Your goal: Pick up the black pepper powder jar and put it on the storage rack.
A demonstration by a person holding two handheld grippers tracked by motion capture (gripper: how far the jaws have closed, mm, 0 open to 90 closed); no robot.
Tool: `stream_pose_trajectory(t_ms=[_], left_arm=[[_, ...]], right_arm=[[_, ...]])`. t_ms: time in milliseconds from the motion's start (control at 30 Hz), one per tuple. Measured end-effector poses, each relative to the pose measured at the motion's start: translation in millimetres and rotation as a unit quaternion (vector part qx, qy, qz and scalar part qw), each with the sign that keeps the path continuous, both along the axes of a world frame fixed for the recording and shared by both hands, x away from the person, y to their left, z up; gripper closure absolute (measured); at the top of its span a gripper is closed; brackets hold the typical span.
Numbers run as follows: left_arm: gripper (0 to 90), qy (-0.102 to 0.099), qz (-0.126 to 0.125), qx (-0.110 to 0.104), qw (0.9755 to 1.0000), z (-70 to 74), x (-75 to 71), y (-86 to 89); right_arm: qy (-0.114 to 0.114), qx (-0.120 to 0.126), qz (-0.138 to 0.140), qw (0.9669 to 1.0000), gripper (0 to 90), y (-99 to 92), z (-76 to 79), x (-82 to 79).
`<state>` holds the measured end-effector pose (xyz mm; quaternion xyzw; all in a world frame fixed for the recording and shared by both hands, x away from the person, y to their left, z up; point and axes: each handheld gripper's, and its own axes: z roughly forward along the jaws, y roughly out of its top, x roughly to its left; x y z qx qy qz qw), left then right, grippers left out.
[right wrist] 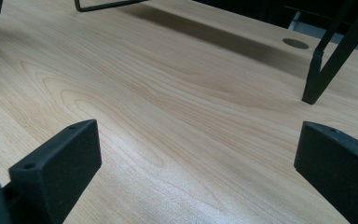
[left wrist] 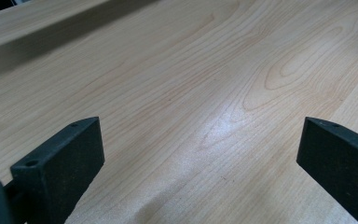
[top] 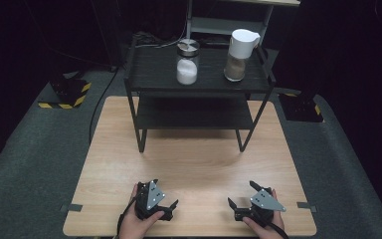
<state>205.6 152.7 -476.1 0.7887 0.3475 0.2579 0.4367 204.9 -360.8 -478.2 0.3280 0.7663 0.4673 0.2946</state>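
Well beyond both released claws, left claw (top: pixel 166 195) and right claw (top: pixel 242 194), glass jar (top: pixel 187 62) on shelf (top: pixel 154 74)

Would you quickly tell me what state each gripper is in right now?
Left gripper: open, holding nothing, low over the wooden table.
Right gripper: open, holding nothing, also low over the table.

The high view is looking forward and down over the whole table (top: pixel 189 164) and black rack (top: pixel 196 74). Both gripper views are skimming close above the tabletop, sharing its wood grain with the high view.
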Motion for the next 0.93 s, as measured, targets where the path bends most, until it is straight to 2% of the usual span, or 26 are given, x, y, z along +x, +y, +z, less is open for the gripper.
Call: stream_pose_trajectory(t_ms=[367,667,767,867,933], left_arm=[[0.9,-0.005,-0.001,0.008,1.0,0.0,-2.8,-2.7],[0.9,-0.004,-0.002,0.014,0.9999,0.9,-2.2,-4.3],[0.9,-0.006,0.002,0.008,1.0,-0.1,-3.5,-2.6],[0.9,-0.002,0.008,-0.012,0.9999,-1.9,-4.9,2.5],[0.9,0.007,0.012,-0.027,0.9995,-1.7,-4.2,6.3]], right_arm=[[0.003,-0.002,0.006,1.0,0.4,-0.8,1.0,2.2],[0.003,0.007,0.007,0.9999,0.3,-3.5,-0.2,2.2],[0.007,0.007,0.006,0.9999,0.3,-3.4,0.5,3.2],[0.009,0.011,0.005,0.9999,0.3,-3.1,0.4,5.4],[0.01,0.015,0.004,0.9998,0.3,-2.8,0.2,6.9]])
